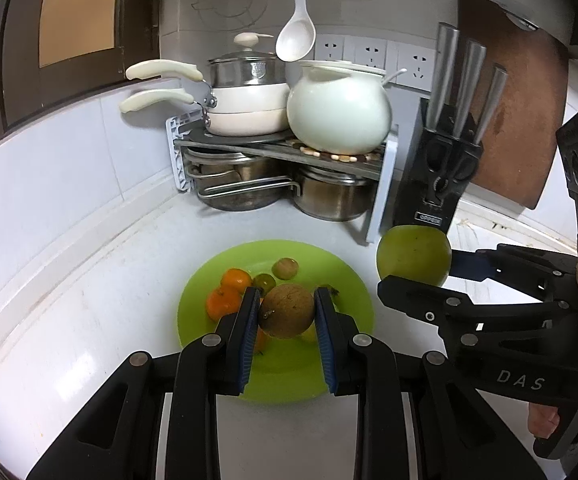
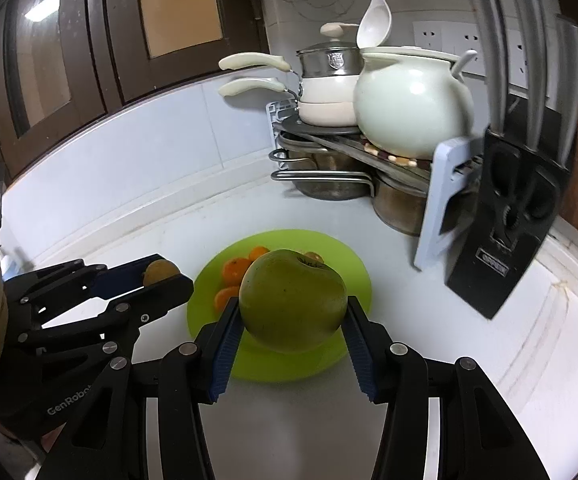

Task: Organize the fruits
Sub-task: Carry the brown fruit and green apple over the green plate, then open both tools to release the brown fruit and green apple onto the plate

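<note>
My left gripper is shut on a small brown round fruit and holds it above the green plate. The plate holds orange tangerines, a small green fruit and a small brown fruit. My right gripper is shut on a large green apple above the near part of the plate. The apple and right gripper show at the right in the left wrist view. The left gripper with its brown fruit shows at the left in the right wrist view.
A rack with white pans, a white pot and steel pots stands in the back corner. A black knife block stands to its right, beside a brown cutting board. A white ladle hangs above. White counter surrounds the plate.
</note>
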`<state>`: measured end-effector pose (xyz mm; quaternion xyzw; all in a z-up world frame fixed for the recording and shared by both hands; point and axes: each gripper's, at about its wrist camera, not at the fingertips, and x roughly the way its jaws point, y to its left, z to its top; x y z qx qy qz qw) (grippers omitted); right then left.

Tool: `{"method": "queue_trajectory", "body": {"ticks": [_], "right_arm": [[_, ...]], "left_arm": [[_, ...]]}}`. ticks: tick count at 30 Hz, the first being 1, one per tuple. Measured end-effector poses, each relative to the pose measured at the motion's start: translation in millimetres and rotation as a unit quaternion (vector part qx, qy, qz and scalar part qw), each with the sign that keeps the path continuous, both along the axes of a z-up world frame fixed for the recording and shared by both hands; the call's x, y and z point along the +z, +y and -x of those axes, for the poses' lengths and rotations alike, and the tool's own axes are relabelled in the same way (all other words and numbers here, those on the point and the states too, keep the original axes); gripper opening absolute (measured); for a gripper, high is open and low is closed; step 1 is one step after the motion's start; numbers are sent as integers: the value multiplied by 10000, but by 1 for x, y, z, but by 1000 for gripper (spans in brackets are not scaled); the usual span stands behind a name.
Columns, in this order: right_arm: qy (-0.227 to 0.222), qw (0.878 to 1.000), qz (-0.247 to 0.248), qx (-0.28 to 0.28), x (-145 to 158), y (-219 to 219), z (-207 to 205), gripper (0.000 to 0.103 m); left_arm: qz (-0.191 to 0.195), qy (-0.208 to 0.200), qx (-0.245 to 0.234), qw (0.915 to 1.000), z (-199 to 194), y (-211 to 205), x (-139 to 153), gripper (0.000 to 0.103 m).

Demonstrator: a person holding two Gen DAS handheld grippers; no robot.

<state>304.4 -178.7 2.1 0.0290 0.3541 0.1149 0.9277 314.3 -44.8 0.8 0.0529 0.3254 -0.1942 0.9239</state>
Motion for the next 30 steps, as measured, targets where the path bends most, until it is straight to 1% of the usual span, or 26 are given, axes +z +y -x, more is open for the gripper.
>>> {"method": "queue_trajectory", "body": {"ticks": [8,17,30], "right_arm": [[146,9998,38,122,-13,6,-35,51],[329,9992,79,195,-32,11,-70,51],[560,9981,63,233,-58,10,-100,51]], "left_arm": [[11,78,113,9999,-31,8,-9,28],[-26,250,96,9996,-63,9,-27,28],[-97,466,53,9989,-93,4,-48,28]]}}
